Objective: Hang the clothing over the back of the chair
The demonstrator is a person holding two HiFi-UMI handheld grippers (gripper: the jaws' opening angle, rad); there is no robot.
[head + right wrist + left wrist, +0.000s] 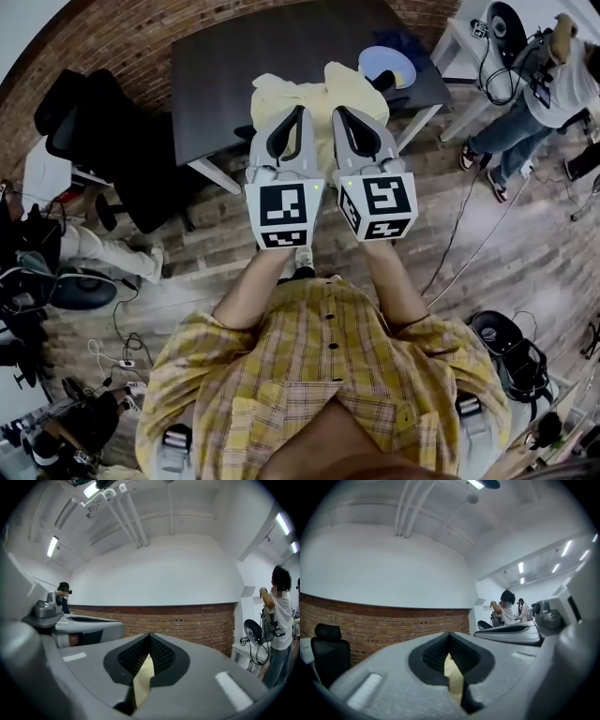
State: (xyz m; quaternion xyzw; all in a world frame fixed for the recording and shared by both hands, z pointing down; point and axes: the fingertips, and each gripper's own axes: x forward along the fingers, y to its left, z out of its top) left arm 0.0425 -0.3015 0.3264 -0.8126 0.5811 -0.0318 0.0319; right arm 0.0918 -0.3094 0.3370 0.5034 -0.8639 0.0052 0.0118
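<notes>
Brick wall backs dark table; left hand-held gripper, right hand-held gripper pinch clothing.

No text, label, brand name or number can be read in any view. Only black-and-white square marker patterns are seen, on the cube at the back of the left tool and on the cube at the back of the right tool. No letters or digits are formed by them.
</notes>
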